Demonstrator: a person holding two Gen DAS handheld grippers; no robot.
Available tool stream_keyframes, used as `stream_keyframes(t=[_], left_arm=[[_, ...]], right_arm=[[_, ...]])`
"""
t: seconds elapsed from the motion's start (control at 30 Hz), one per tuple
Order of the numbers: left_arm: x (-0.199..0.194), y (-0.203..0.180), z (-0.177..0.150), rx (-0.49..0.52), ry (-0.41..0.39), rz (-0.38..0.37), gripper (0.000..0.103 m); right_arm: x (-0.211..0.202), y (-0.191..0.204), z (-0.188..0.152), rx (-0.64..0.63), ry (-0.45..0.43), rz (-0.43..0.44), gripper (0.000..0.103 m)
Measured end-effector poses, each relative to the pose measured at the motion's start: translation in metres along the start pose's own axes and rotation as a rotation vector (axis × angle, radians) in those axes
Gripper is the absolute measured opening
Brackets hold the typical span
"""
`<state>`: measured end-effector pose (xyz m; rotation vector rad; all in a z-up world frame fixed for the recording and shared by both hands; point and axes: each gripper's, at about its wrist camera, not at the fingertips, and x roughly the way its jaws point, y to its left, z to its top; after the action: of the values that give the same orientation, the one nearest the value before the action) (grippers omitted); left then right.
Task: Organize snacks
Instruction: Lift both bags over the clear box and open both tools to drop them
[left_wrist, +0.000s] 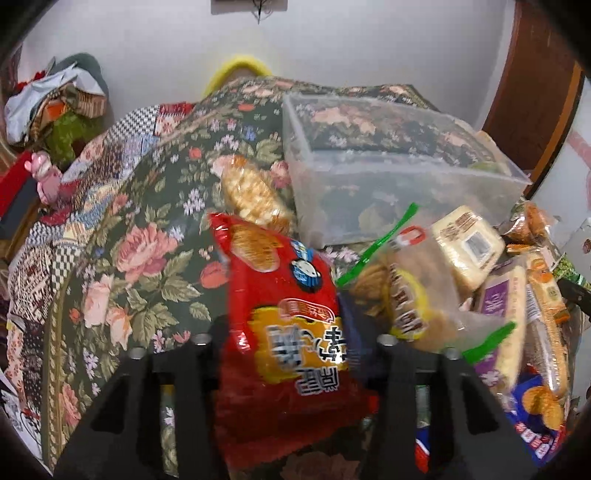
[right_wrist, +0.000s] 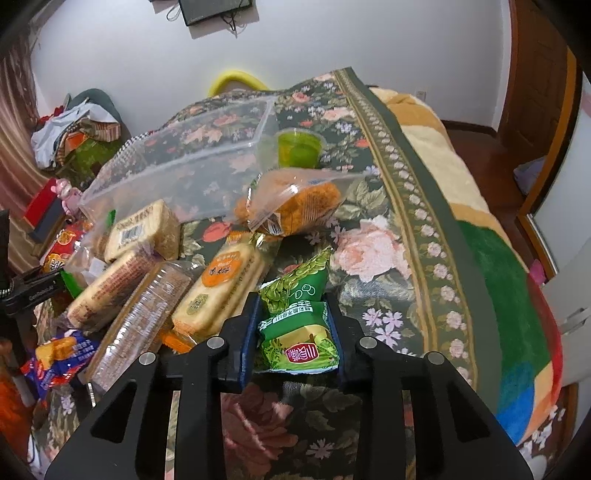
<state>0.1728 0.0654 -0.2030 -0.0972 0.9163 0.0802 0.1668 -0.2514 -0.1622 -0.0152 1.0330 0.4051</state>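
In the left wrist view, my left gripper (left_wrist: 286, 332) is shut on a red snack packet (left_wrist: 273, 280) with yellow print, which stands up between the fingers. Just behind it a clear plastic box (left_wrist: 388, 173) rests on the floral cloth, holding no snacks that I can see. In the right wrist view, my right gripper (right_wrist: 291, 321) is shut on a small green snack packet (right_wrist: 295, 314), pinched between the blue pads. The clear plastic box (right_wrist: 177, 166) lies further back on the left there.
A pile of cracker and biscuit packs (right_wrist: 147, 280) lies left of the right gripper. A bagged brown pastry (right_wrist: 299, 206) and a green jelly cup (right_wrist: 299, 149) sit beside the box. A round cracker pack (left_wrist: 251, 192) leans by the box. The floral cloth (right_wrist: 373, 240) drops off at right.
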Motion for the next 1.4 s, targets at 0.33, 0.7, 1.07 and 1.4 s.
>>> stream_keyframes(t=[0.33,0.7,1.07,1.4], left_arm=[[-0.038,0.001,0.004,-0.022,-0.055,-0.057,0.026],[-0.091,-0.008,0.027,-0.013,-0.175,-0.092,0.026],[-0.108,-0.029,0.070,-0.016,-0.271,-0.137,0.026],[-0.087,-0.046,0.109,0.008,-0.293,-0.145,0.026]], right_arm=[[-0.032,0.008,0.015,-0.013,-0.107,0.018,0.030],[-0.046,0.039,0.047,-0.081,-0.222,0.096,0.030],[-0.046,0.076,0.078,-0.134,-0.312,0.185,0.030],[-0.024,0.093,0.110,-0.155,-0.327,0.197,0.030]])
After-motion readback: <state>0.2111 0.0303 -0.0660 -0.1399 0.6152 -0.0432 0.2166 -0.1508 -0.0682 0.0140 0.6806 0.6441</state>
